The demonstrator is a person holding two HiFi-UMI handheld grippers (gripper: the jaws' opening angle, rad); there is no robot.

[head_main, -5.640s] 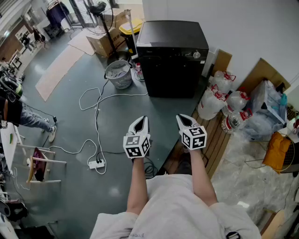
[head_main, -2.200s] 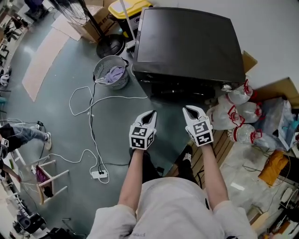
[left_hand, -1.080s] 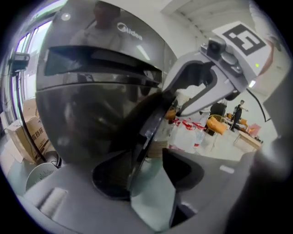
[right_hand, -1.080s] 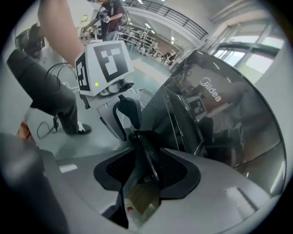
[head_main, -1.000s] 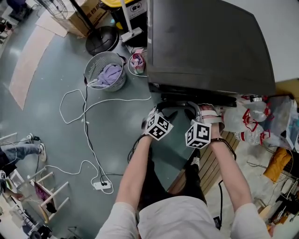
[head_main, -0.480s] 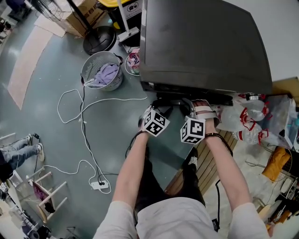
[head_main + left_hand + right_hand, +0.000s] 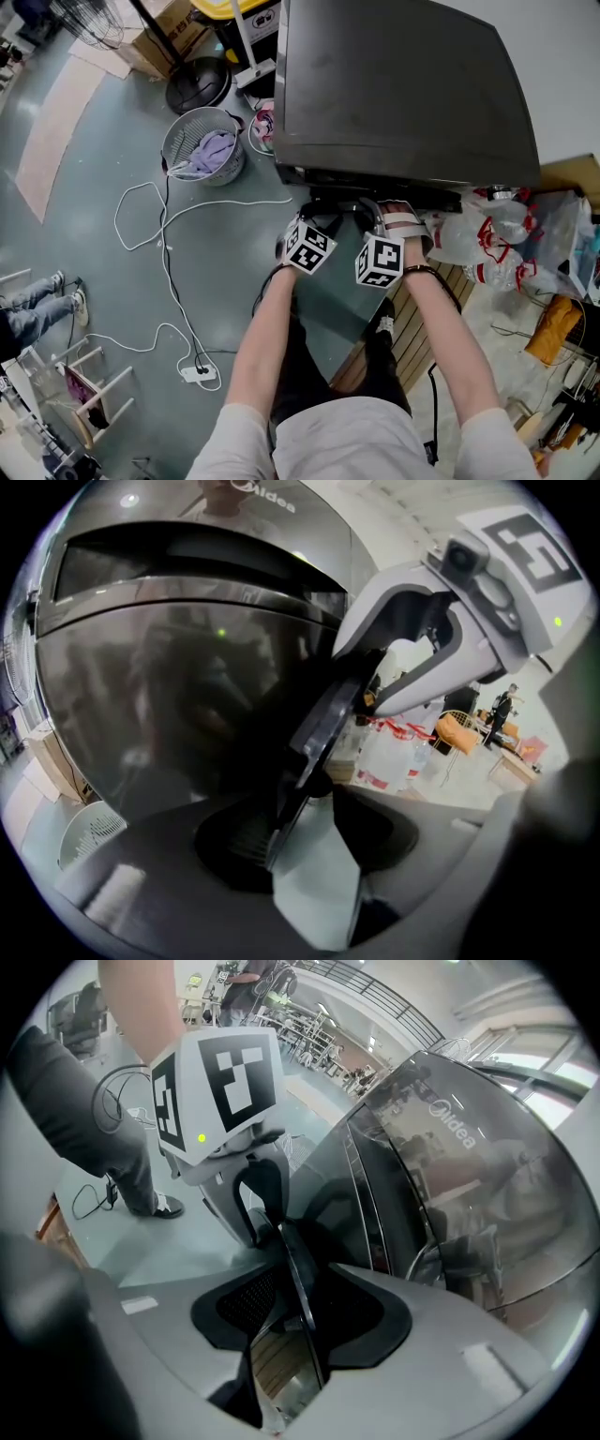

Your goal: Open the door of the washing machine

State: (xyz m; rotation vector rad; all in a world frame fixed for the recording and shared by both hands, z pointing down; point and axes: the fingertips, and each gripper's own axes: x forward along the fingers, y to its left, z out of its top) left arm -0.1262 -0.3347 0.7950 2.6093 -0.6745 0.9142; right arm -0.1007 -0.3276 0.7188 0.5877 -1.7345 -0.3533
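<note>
Left gripper (image 7: pixel 305 825) and right gripper (image 7: pixel 300 1321) straddle the door edge (image 7: pixel 323 724) — loosely.

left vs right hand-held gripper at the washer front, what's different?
Left hand-held gripper sits on the laundry basket side of the washing machine front; right hand-held gripper on the water jugs side. The thin dark edge runs by the left one's left-hand pad, by the right one's right-hand pad. Shared: jaws apart, that edge between them.
</note>
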